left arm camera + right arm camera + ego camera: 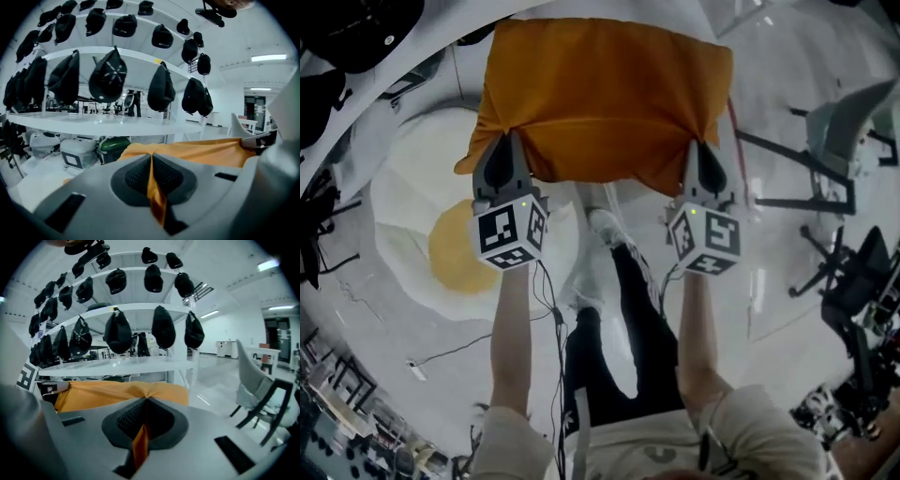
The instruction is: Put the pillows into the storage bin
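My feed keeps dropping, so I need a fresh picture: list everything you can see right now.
orange fabric pillow: one, orange, held above the floor by its near edge
fried-egg-shaped cushion: one, white with yellow centre, on the floor at left
black caps: many, black, hanging along the rack
white shelf rack: one, white, ahead
lidded boxes: a few, white and dark green, under the rack
grey chair: one, grey, at right
left gripper: grey, shut on the pillow's left corner
right gripper: grey, shut on its right corner
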A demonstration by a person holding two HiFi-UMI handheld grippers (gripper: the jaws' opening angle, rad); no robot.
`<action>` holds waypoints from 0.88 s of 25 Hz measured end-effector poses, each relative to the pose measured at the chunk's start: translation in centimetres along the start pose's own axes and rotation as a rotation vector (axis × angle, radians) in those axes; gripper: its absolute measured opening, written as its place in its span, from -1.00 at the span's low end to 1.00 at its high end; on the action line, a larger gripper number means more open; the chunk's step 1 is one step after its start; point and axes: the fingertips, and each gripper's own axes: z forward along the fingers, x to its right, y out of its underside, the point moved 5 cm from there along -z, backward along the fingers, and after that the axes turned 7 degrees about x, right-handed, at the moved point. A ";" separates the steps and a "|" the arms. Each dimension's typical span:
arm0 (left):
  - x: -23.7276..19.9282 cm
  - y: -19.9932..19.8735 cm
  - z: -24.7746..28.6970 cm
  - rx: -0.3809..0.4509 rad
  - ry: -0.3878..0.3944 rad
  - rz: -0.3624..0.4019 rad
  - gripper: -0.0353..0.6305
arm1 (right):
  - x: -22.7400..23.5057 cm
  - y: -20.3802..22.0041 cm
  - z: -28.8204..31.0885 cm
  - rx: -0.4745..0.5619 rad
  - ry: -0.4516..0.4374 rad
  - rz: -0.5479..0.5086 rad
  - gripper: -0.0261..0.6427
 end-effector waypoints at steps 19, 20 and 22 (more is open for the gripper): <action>18.5 3.8 14.7 -0.017 0.309 0.340 -0.86 | 9.2 12.2 -6.7 -0.132 0.373 0.201 -0.89; 18.6 4.1 15.0 -0.019 0.312 0.343 -0.86 | 9.2 12.4 -6.6 -0.133 0.373 0.207 -0.89; 18.5 4.6 15.9 -0.031 0.309 0.365 -0.86 | 8.6 12.8 -6.2 -0.144 0.355 0.237 -0.89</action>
